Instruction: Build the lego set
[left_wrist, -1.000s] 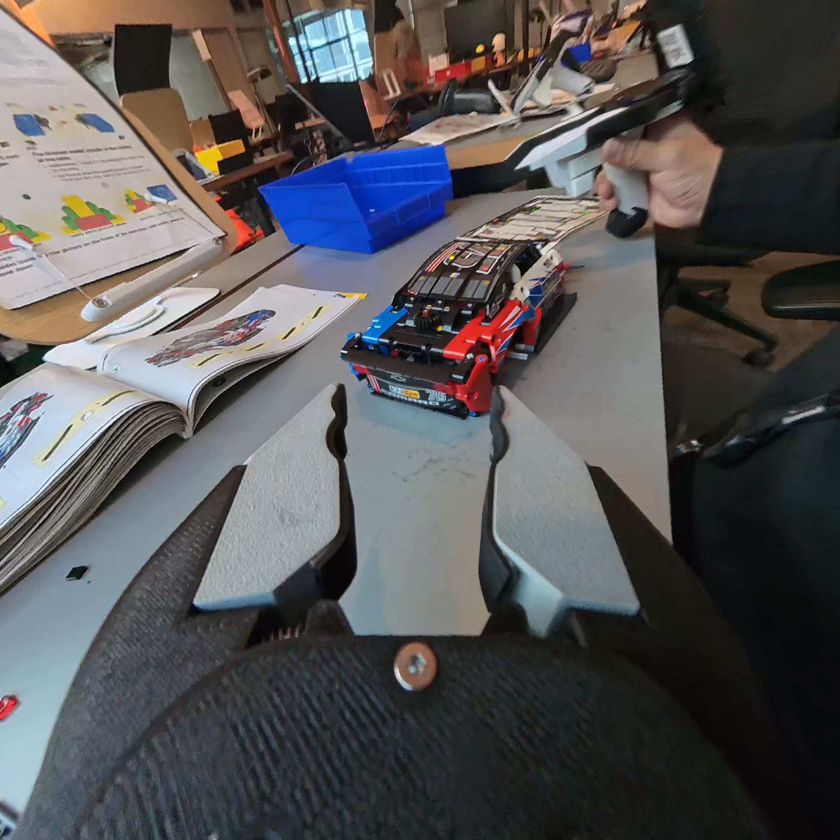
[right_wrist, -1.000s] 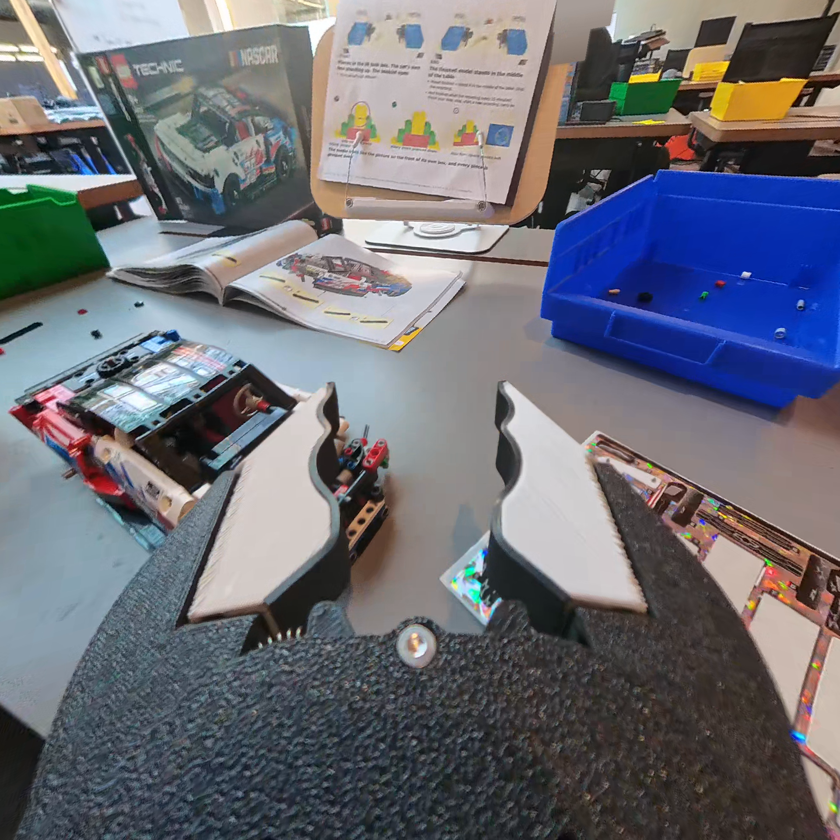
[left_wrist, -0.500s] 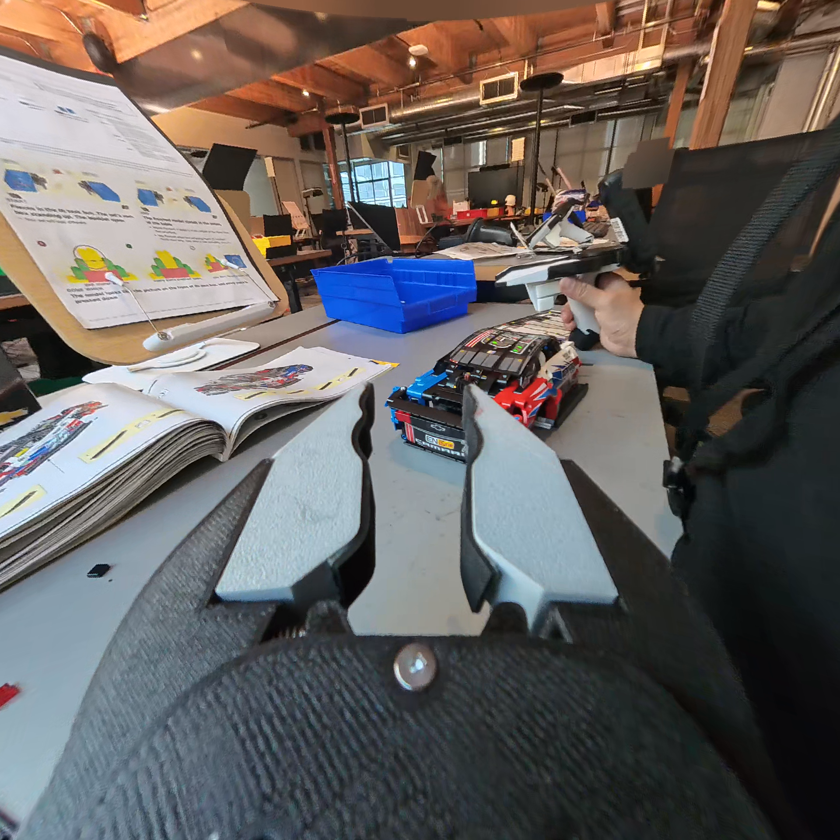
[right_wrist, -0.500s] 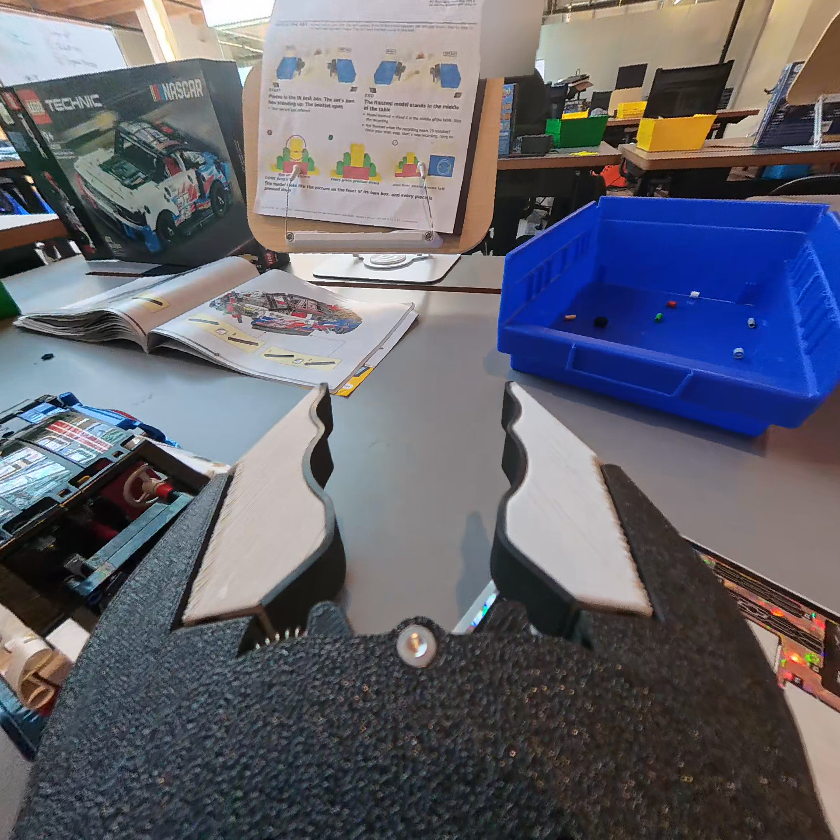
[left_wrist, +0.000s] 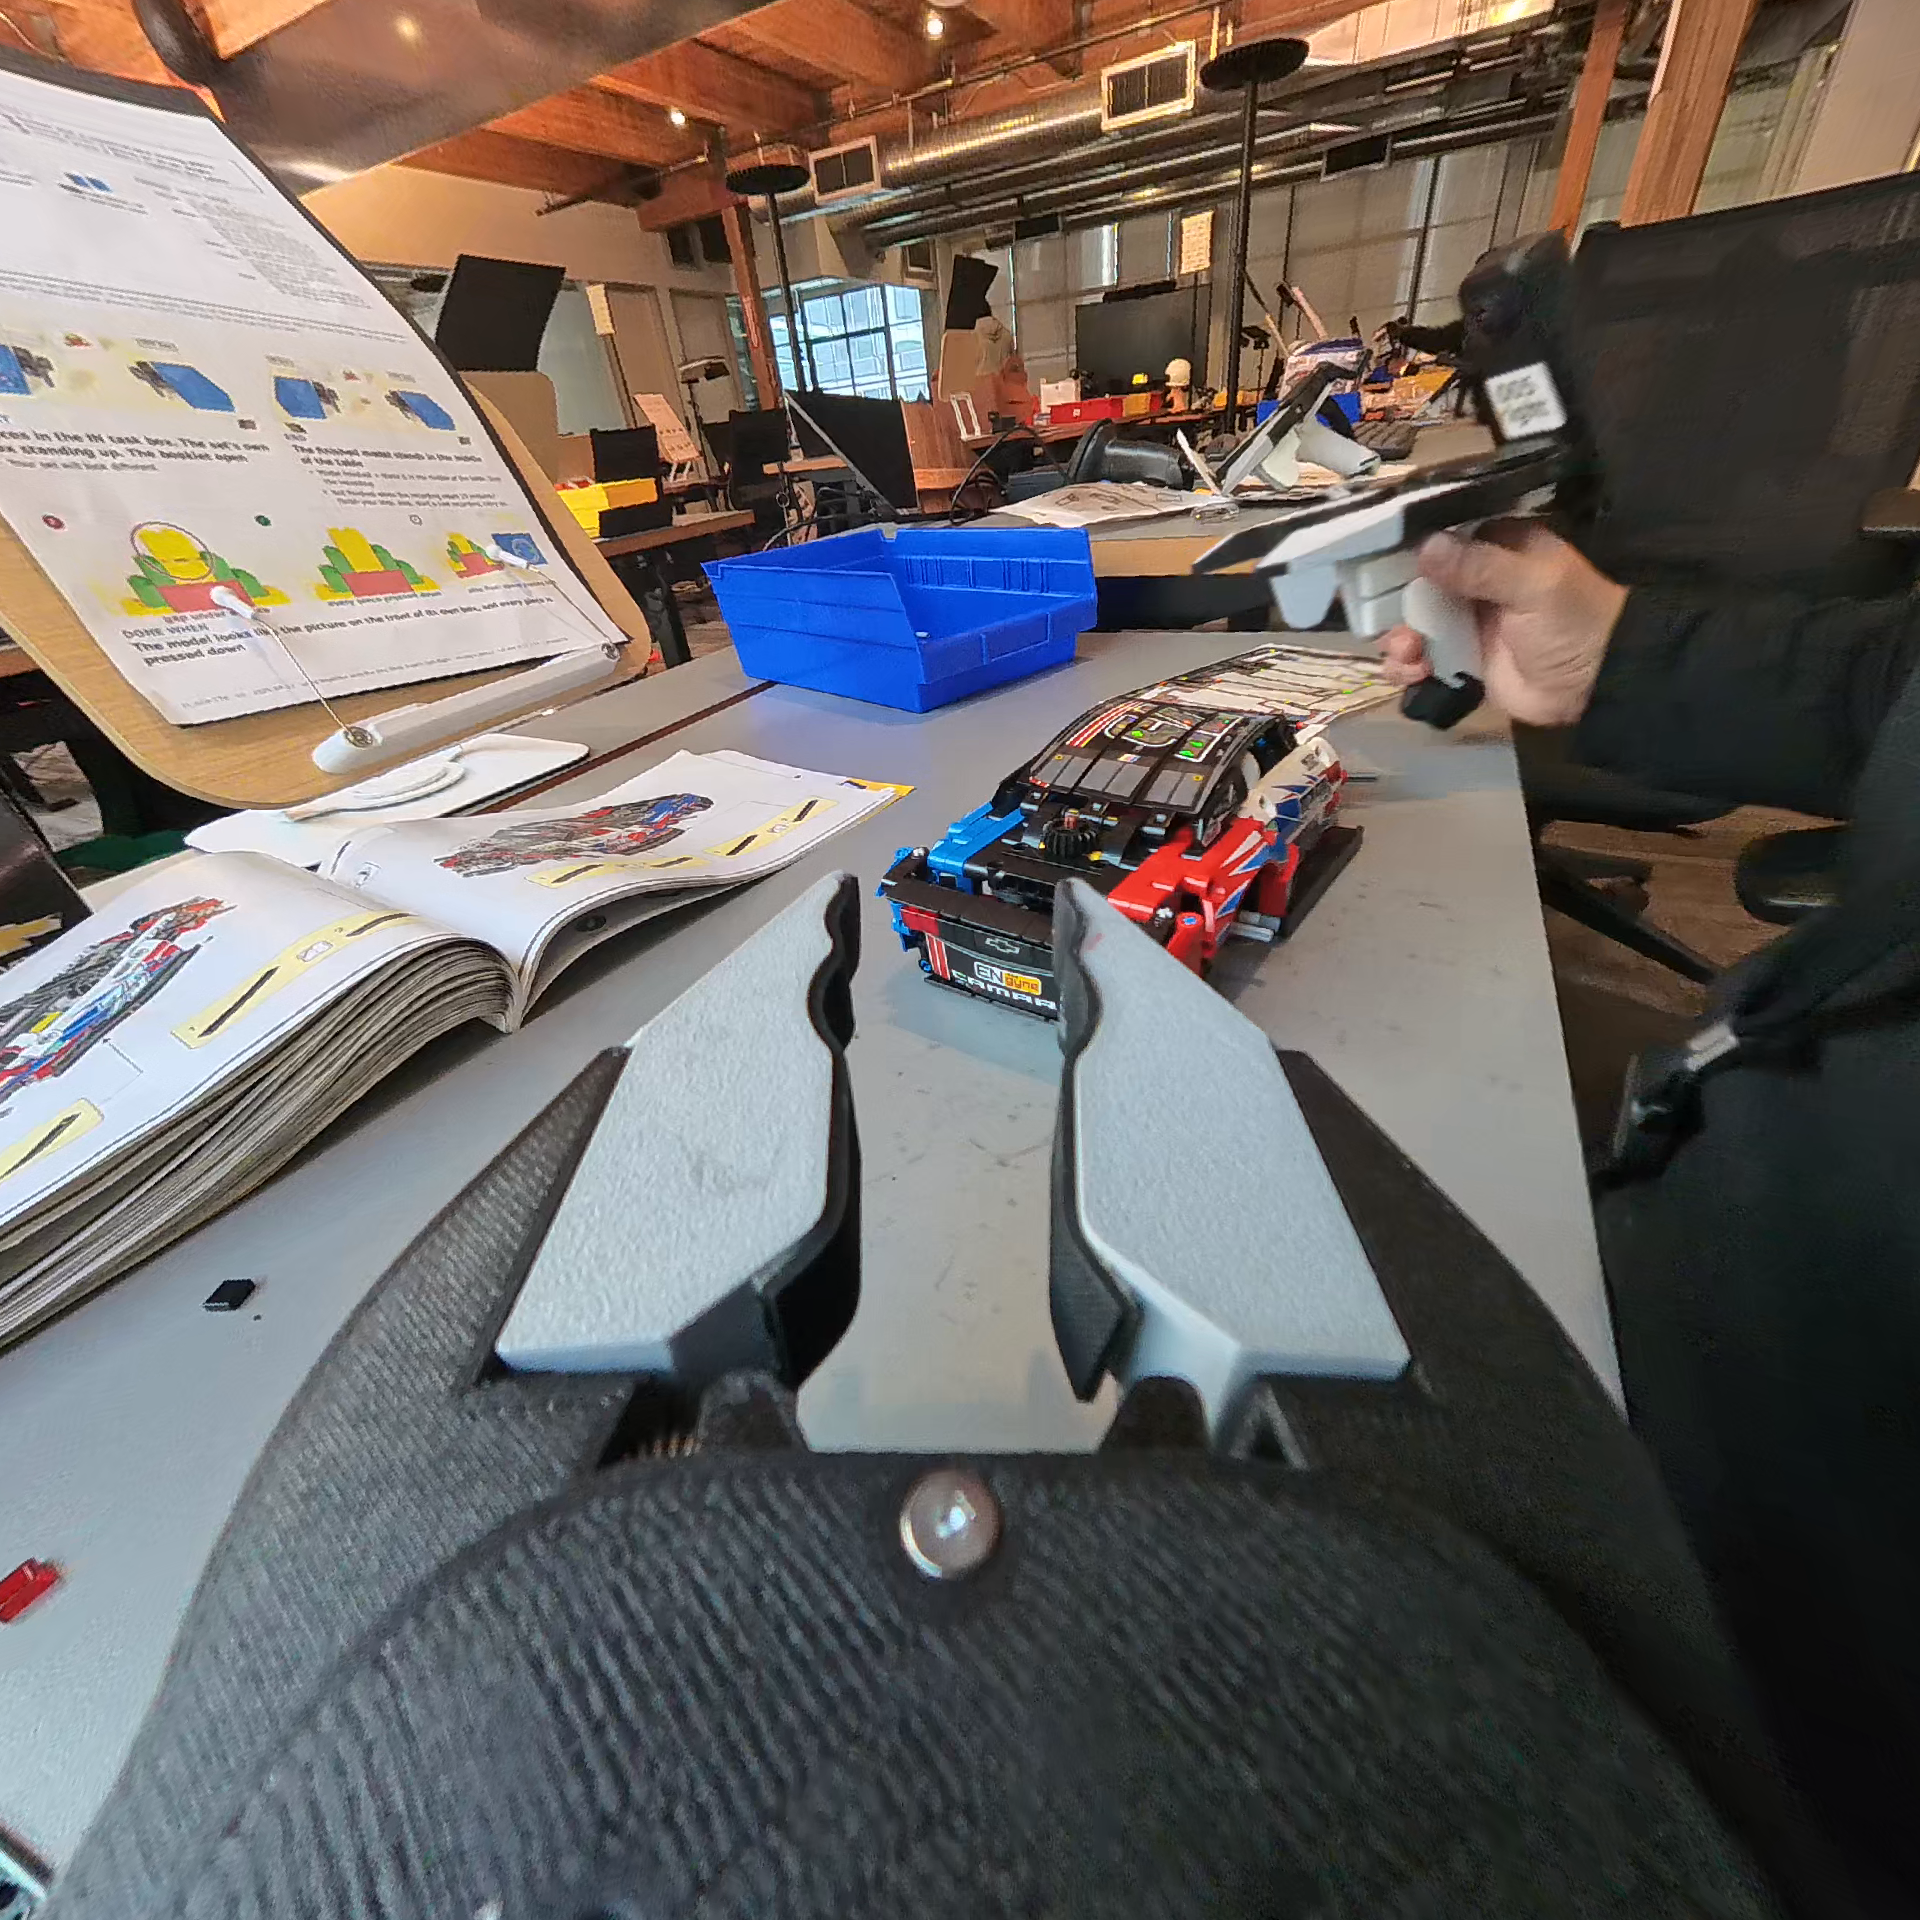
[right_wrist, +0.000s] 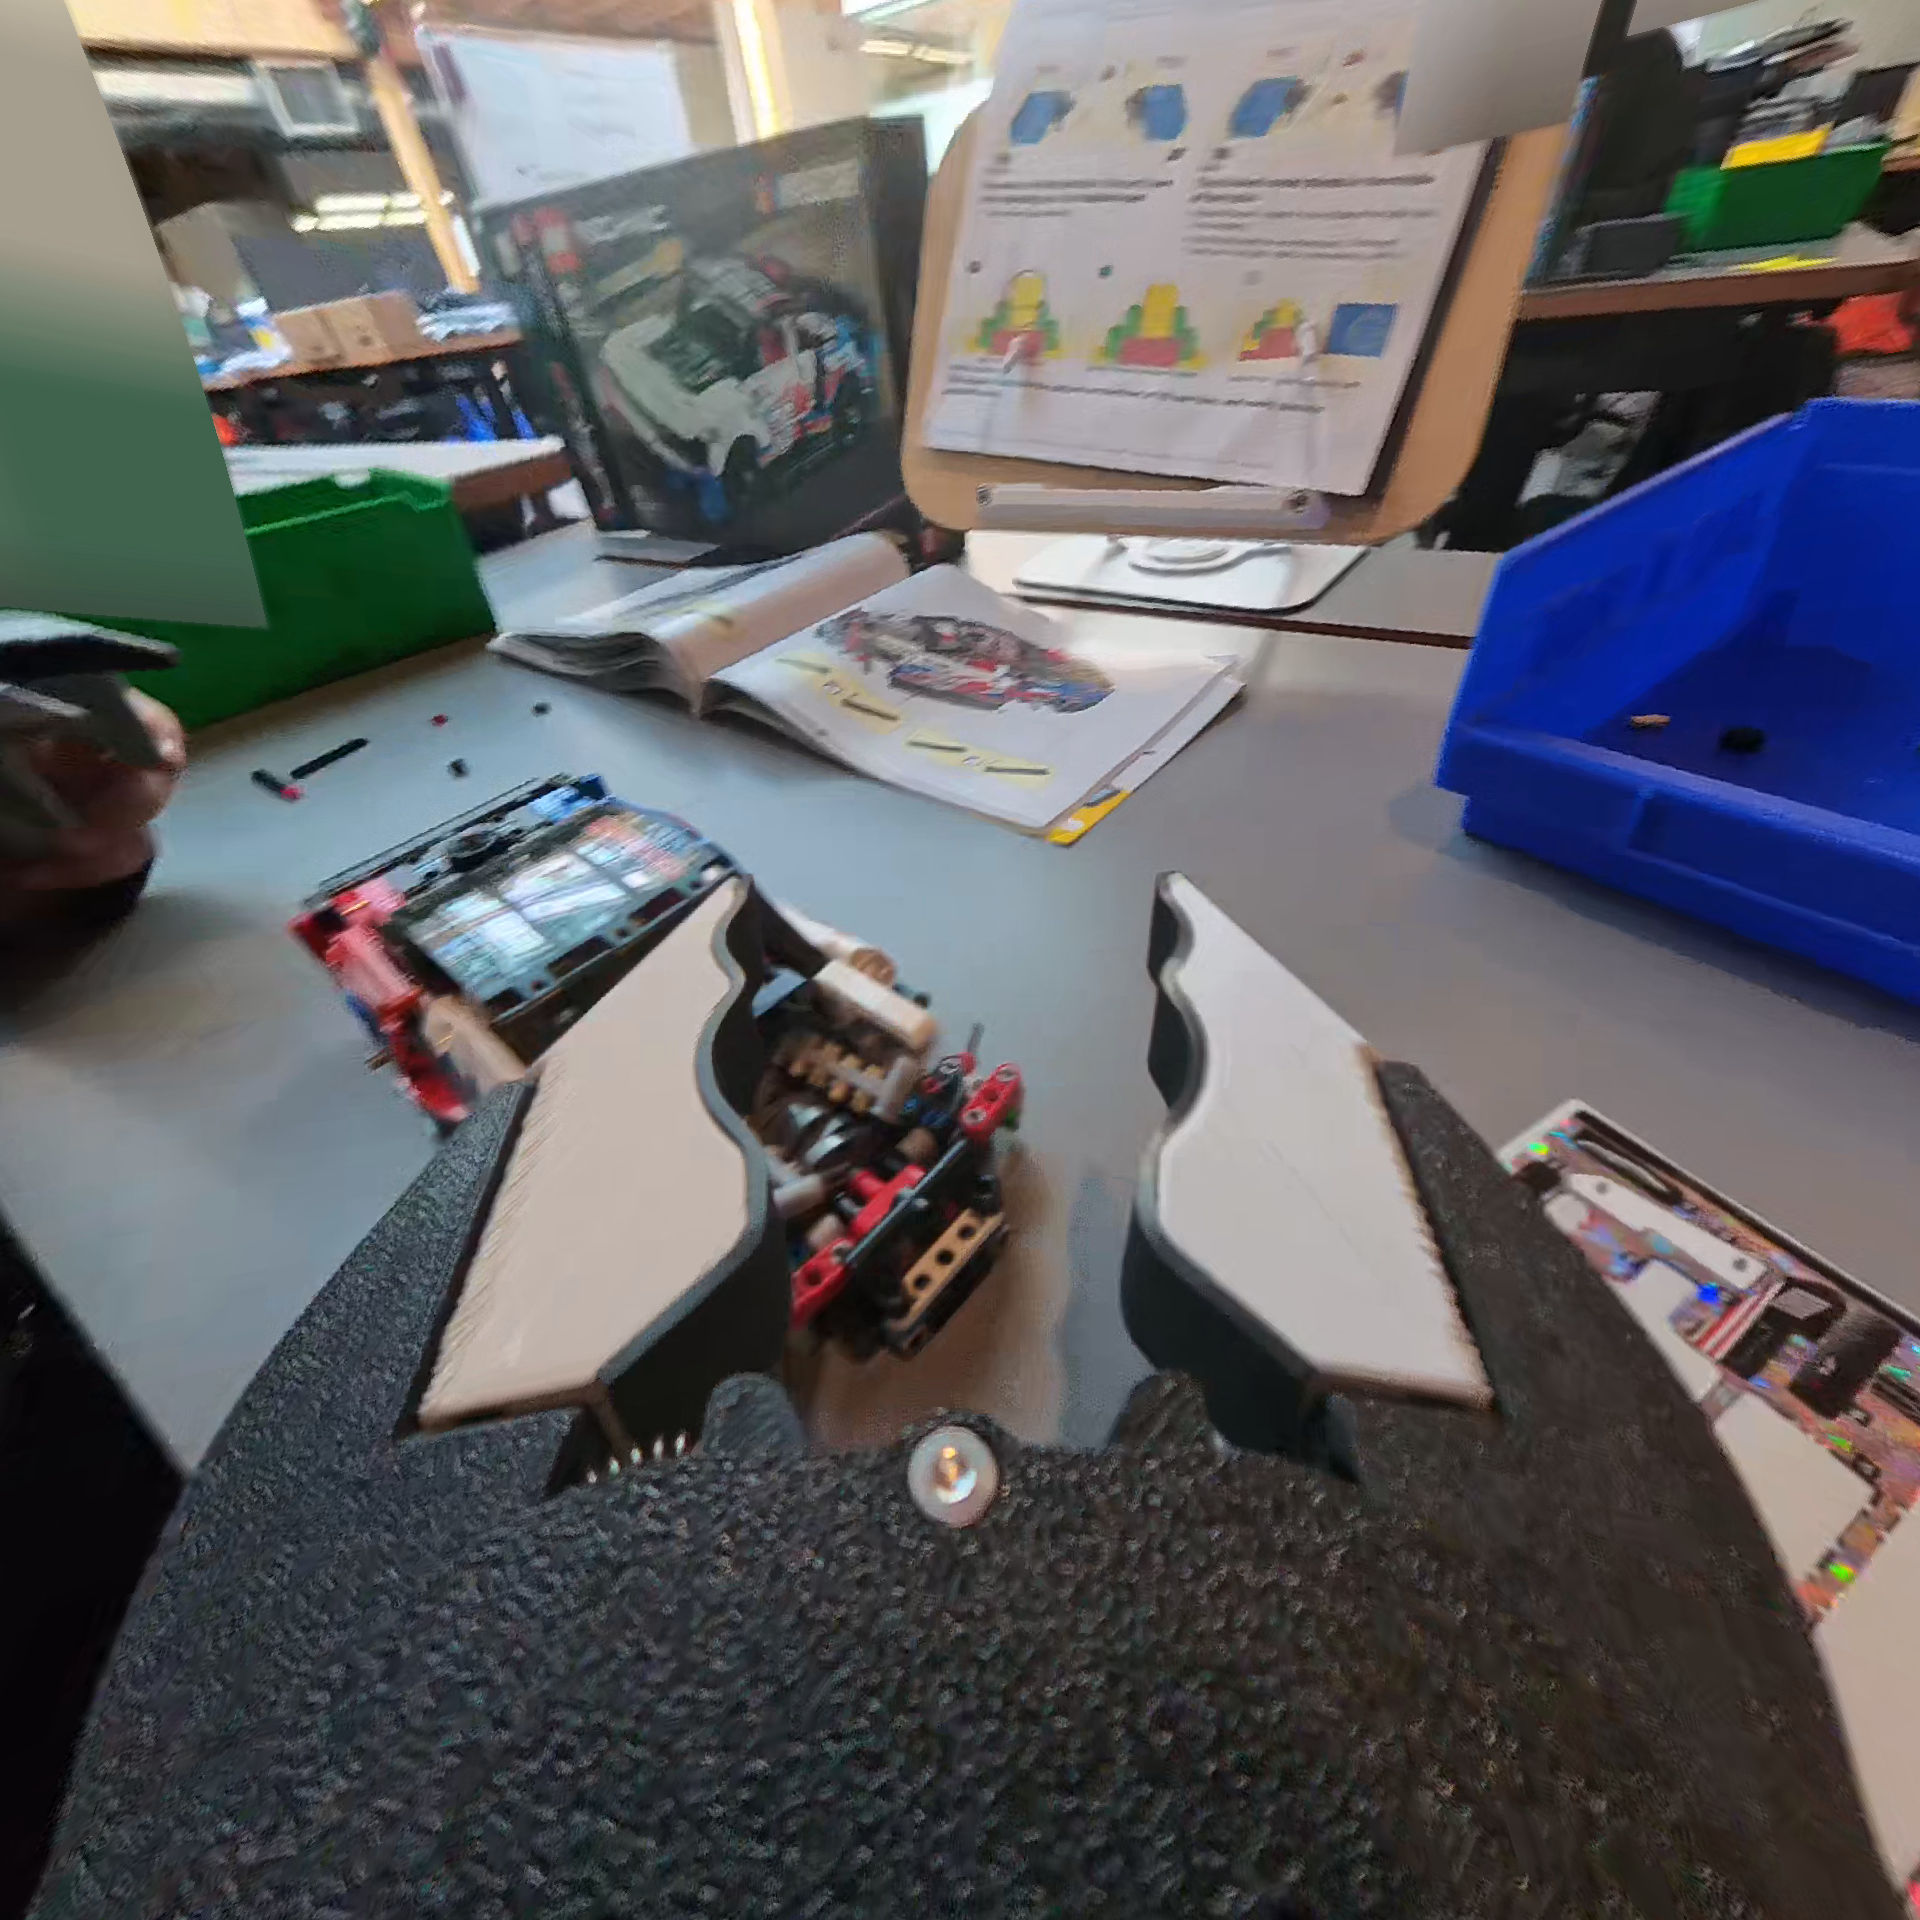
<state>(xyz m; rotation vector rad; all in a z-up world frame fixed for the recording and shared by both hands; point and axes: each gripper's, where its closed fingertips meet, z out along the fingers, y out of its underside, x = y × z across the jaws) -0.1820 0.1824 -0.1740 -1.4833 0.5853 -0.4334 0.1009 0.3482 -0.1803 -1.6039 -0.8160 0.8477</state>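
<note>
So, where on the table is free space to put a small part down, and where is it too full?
Bare grey table lies between the open booklet, the blue bin and the car model. More lies between the left gripper and the car's tail. Crowded: loose pieces near the green bin, and the sticker sheet.

We see a large open workshop under a ceiling of exposed wooden beams with silver ducts and small spot lamps. Wooden posts rise at the right. A paned window at the far end lets in daylight. Rows of wood-topped desks carry dark monitors. A black mesh chair stands beside our grey table. The floor looks brown, perhaps carpeted.
</note>
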